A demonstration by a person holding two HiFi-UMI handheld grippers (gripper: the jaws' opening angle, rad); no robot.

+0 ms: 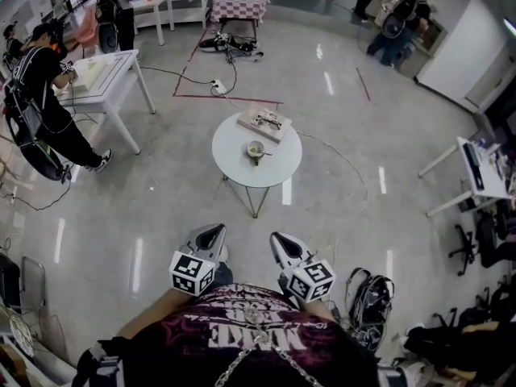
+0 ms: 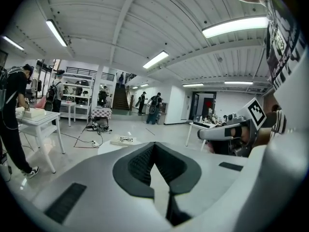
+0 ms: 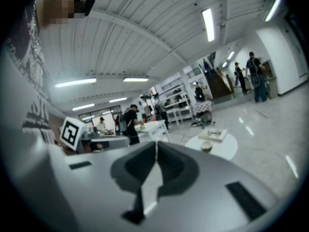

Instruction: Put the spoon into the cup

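Big glossy-floored room, round white table [image 1: 234,168] mid-floor: cup [image 1: 255,148] near its centre, thin dark bit at the rim prob. the spoon [image 1: 265,153], too small to confirm; flat box [image 1: 264,124] just behind. Left gripper [image 1: 212,232] and right gripper [image 1: 280,239] both clenched on nothing, well apart from the table. Risk: a clumsy approach w/ jaws closed could tip the cup or rock the thin-legged table.
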